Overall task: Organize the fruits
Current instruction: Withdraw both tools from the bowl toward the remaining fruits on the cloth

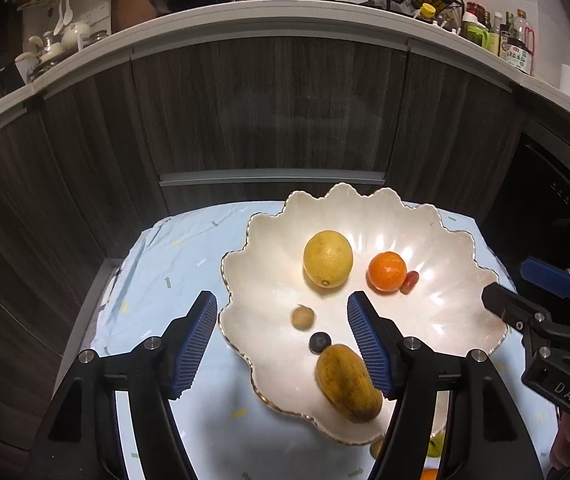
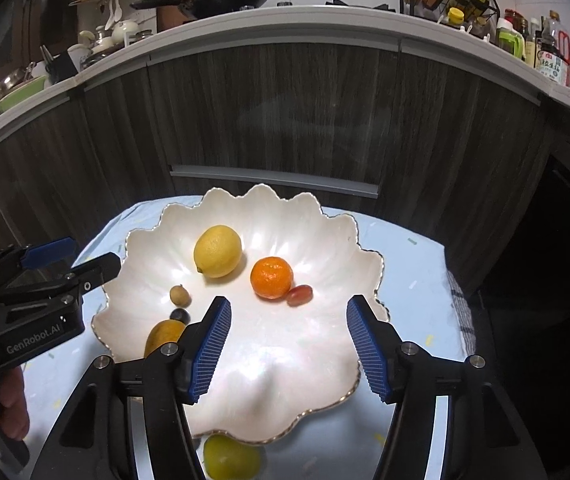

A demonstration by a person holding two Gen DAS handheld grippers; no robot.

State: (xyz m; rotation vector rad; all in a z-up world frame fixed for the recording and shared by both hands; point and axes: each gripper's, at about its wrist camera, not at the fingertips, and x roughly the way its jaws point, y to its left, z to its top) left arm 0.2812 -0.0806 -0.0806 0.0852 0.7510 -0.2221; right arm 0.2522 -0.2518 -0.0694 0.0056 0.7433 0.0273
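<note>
Nothing is held between the parted jaws of the left gripper (image 1: 283,338) or the right gripper (image 2: 289,342), both angled downward over the scalloped white gold-rimmed bowl (image 2: 157,224). In it, 1 yellow lemon (image 2: 217,251), 1 orange mandarin (image 2: 271,277), 1 red grape (image 2: 299,295), 1 brownish mango (image 1: 348,382), 1 dark blueberry (image 1: 320,342) and 1 small tan fruit (image 1: 303,317) are counted.

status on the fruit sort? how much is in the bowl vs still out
Done: the scalloped white bowl holds a yellow lemon, orange mandarin, red grape, small brown round fruit, dark blueberry and yellow-brown mango.
In hand: nothing; left gripper and right gripper are open and empty.
Left: a yellow-green fruit on the tablecloth beside the bowl's near rim.
</note>
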